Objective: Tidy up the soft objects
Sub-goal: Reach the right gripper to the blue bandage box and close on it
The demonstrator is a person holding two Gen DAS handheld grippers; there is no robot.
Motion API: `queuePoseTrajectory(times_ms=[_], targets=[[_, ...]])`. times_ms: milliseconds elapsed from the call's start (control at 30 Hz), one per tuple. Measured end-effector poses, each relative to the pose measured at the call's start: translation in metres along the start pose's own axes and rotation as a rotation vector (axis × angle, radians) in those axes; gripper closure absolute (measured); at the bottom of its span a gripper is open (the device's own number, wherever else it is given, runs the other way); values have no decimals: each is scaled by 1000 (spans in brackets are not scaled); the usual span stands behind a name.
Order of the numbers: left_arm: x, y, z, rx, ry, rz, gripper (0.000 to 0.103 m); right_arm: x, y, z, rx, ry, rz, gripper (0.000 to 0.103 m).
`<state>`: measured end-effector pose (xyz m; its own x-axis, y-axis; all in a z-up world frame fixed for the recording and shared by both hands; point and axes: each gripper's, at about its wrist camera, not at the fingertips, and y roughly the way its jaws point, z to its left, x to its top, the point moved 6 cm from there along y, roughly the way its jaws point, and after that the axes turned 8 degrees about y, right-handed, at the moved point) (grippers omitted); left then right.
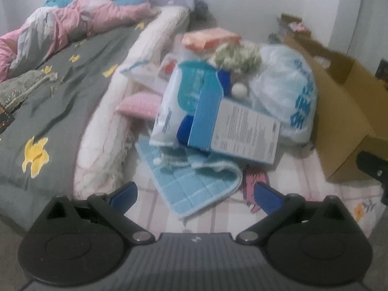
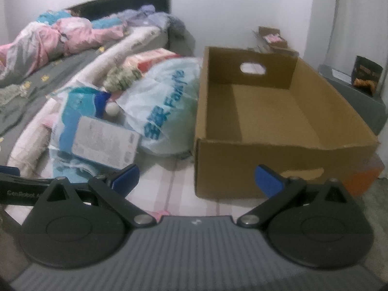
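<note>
Presently: 2 grippers, left gripper (image 1: 195, 194) and right gripper (image 2: 196, 178), both spread wide, holding nothing. Pile of soft objects (image 2: 126, 106) on bed, touching empty cardboard box (image 2: 278, 111).

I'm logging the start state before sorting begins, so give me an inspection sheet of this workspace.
Surface: pink checked sheet on a mattress, bare in front of both tools.
Job's things: light blue quilted cloth, pink checked cushion and white plastic bag with blue lettering heaped together; open brown cardboard box beside the heap, nothing inside it.
Clutter: blue and white printed carton, small white ball, orange packet on the heap.
Grippers: left tool and right tool both open, holding nothing.
Cables: nothing seen.
Surroundings: grey bedspread with yellow flowers, pink crumpled duvet, white wall.
</note>
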<state>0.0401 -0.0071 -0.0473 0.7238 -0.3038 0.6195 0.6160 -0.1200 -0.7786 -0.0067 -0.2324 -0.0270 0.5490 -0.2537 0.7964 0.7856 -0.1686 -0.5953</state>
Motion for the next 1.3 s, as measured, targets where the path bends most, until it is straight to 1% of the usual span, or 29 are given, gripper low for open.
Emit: queuePoseTrajectory(times_ms=[67,133,233,333,433,500,600,667,700,767,800,833,867,933,967,1100,1200,1300], targets=[[3,-4,3,-16,-9,-32,0,6,-1,5,36,-8,-38,1],[4,-6,6,-31,-22,-58,1,12,-3,10,89,-13,-67,1],[1,-5,9,-55,-37,-80,1,21,-5,21,176,-5,-94,1],[-5,0,11,-84,-47,-94,4,29,-6,30,234,-3,-122,1],[-9,5,12,-103,-54,-121,7,35,1,37,293,8,-103,1],[-11,7,12,-125,-60,-147,7,37,5,42,335,21,-81,1],[-12,13,9,-180,-69,-176,7,39,13,56,385,5,-54,7],[-11,18,6,-215,-62,-184,16,39,21,66,397,-20,-28,18],[-10,21,4,-226,-55,-182,20,39,27,71,403,-35,-16,22],[-10,28,0,-256,-41,-167,38,39,38,81,415,-57,14,36],[-10,31,-2,-269,-35,-161,42,40,44,85,421,-67,27,41],[-10,34,-3,-279,-32,-154,48,40,49,89,422,-79,40,49],[-10,37,-3,-292,-29,-147,55,41,56,94,418,-91,51,53],[-10,40,-5,-321,-25,-146,63,42,67,100,422,-109,64,54],[-10,41,-6,-334,-22,-147,64,43,71,104,422,-118,67,55],[-8,44,-9,-374,-13,-155,64,47,92,112,410,-134,85,55],[-5,47,-11,-397,-18,-158,64,51,112,115,417,-106,131,54],[-2,49,-12,-407,-26,-164,64,49,127,117,442,-65,200,46]])
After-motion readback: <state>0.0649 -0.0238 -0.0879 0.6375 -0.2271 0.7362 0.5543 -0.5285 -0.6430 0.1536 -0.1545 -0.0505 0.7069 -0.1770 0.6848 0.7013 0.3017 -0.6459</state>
